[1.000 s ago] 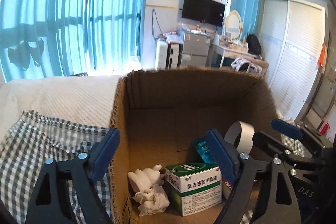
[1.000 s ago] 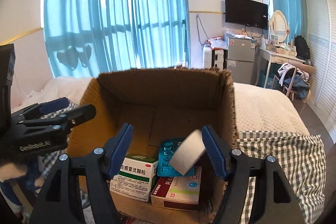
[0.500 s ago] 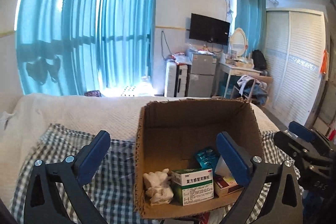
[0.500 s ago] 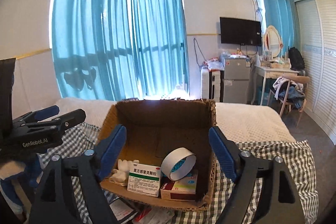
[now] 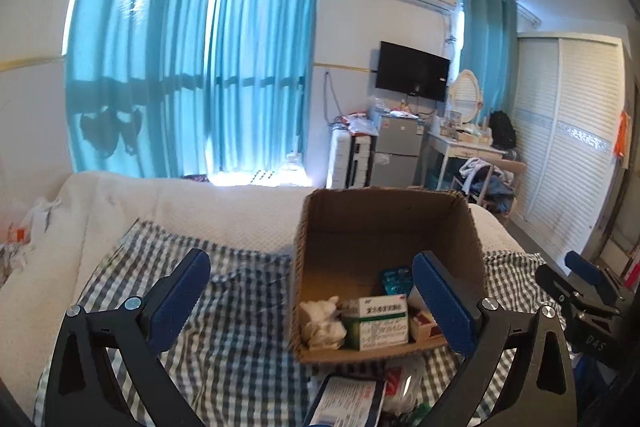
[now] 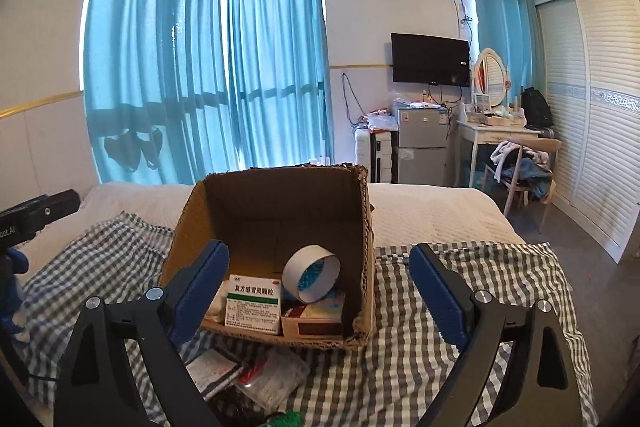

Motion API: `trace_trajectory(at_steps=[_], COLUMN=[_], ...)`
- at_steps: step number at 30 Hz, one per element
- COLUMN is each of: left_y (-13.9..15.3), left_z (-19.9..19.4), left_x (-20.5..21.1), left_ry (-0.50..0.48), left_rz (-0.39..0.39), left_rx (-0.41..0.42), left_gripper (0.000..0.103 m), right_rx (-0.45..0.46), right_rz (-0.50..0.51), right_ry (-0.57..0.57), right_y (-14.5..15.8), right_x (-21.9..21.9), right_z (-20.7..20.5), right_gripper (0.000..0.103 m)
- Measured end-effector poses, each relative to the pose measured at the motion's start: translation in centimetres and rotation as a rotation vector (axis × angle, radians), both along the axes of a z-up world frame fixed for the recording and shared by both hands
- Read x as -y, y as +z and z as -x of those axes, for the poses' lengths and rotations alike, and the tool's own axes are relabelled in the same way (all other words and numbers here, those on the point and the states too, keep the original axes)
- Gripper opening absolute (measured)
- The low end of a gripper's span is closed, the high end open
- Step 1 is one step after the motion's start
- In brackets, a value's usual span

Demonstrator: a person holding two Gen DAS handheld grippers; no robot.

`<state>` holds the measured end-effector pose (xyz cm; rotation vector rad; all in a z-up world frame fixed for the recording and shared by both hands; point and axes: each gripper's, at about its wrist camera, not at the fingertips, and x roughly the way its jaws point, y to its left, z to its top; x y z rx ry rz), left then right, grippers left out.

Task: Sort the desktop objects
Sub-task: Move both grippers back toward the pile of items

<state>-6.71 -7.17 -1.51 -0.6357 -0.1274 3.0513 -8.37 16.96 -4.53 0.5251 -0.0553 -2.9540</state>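
Observation:
An open cardboard box (image 5: 384, 227) (image 6: 280, 203) stands on a checked cloth (image 5: 224, 307). Inside lie a white tape roll (image 6: 310, 277), a green-and-white medicine box (image 5: 382, 323) (image 6: 252, 303), a red-and-white box (image 6: 312, 323), a blue blister pack (image 5: 394, 277) and a white crumpled lump (image 5: 322, 321). My left gripper (image 5: 310, 259) hangs open before the box's left side, nothing between its pads. My right gripper (image 6: 318, 247) is back from the box front with its jaws opening and no object held. Each gripper shows at the edge of the other's view (image 5: 580, 287) (image 6: 36, 211).
Loose items lie on the cloth in front of the box: a printed packet (image 5: 348, 403) (image 6: 216, 367), a clear plastic bag (image 6: 276, 375) and something green (image 6: 286, 417). A white bedspread (image 6: 432, 211) stretches behind. A chair (image 6: 524, 171) and a dressing table stand at far right.
Both grippers have drawn back and up from the box. The right gripper let go of the tape roll, which now rests inside the box. Both jaws have widened.

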Motion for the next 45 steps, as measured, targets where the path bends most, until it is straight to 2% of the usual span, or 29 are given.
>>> trace_trajectory(at_steps=[7,21,27,34,38,41,45], left_y=[-1.5,-4.2,-6.8,-9.6,-11.2,-13.0,-15.1], left_z=[-1.1,-1.7,-0.5,0.8,1.6,2.4,2.8], left_x=[1.1,0.7,0.6,-0.1,-0.8,-1.2,-1.9], left_ry=[0.042,0.035,0.027,-0.055,-0.072,-0.076,-0.082], left_rz=[-0.02,-0.004,-0.002,-0.029,0.003,0.002,0.015], left_rx=[0.034,0.1,0.178,0.271,0.324,0.403,0.443], left_gripper=[0.103,0.103,0.103,0.103,0.103,0.103,0.103], right_rx=[-0.01,0.069,0.117,0.216,0.267,0.306,0.359], right_rz=[0.0,-0.002,-0.025,-0.029,-0.054,-0.062,-0.069], right_ry=[0.004,0.034,0.062,0.103,0.113,0.117,0.119], right_y=[-0.2,-3.3,-5.0,-8.0,-9.8,-11.0,-12.5], right_x=[0.0,0.0,0.9,2.0,2.7,2.9,3.1], right_z=[-1.9,-2.6,-2.2,-1.1,-0.8,-0.4,0.1], right_gripper=[0.092,0.092,0.092,0.092,0.092,0.092,0.092])
